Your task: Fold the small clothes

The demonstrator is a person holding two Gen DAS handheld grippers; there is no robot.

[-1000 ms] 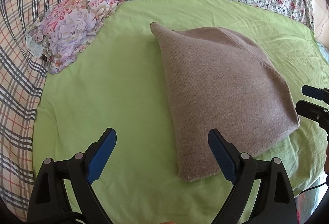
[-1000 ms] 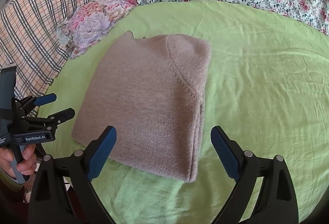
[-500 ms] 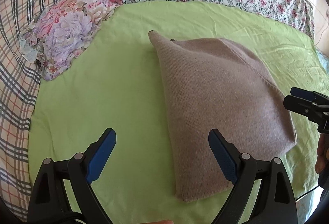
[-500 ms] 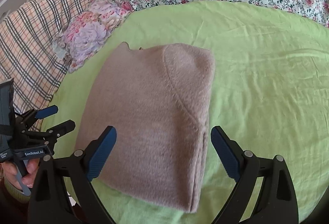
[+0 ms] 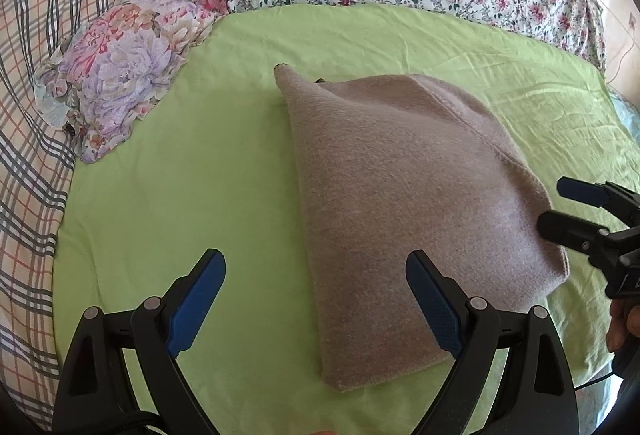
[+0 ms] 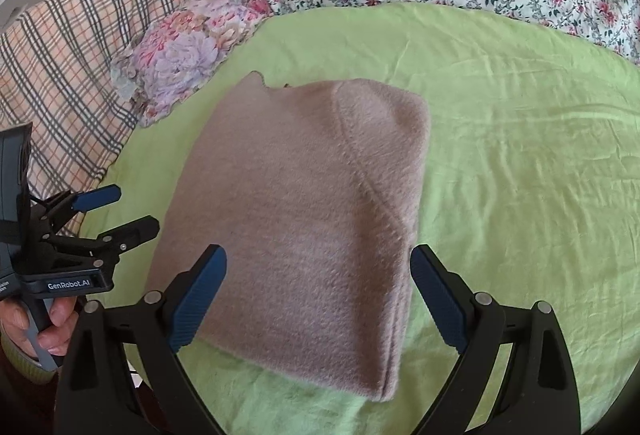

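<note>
Two claws hang open and empty near the folded sweater (image 5: pixel 404 203), which lies flat in the middle of the green sheet (image 5: pixel 192 171). Left of the sweater, over bare sheet, is the left claw (image 5: pixel 316 299); a flowered pillow (image 5: pixel 128 63) sits beyond it against the plaid blanket (image 5: pixel 28 139). Over the sweater's near edge is the right claw (image 6: pixel 318 295). The knit looks soft, light and limp, likely to sag if lifted by one point. Its stacked right edge (image 6: pixel 400 315) or a near corner seems the best place to pinch.
</note>
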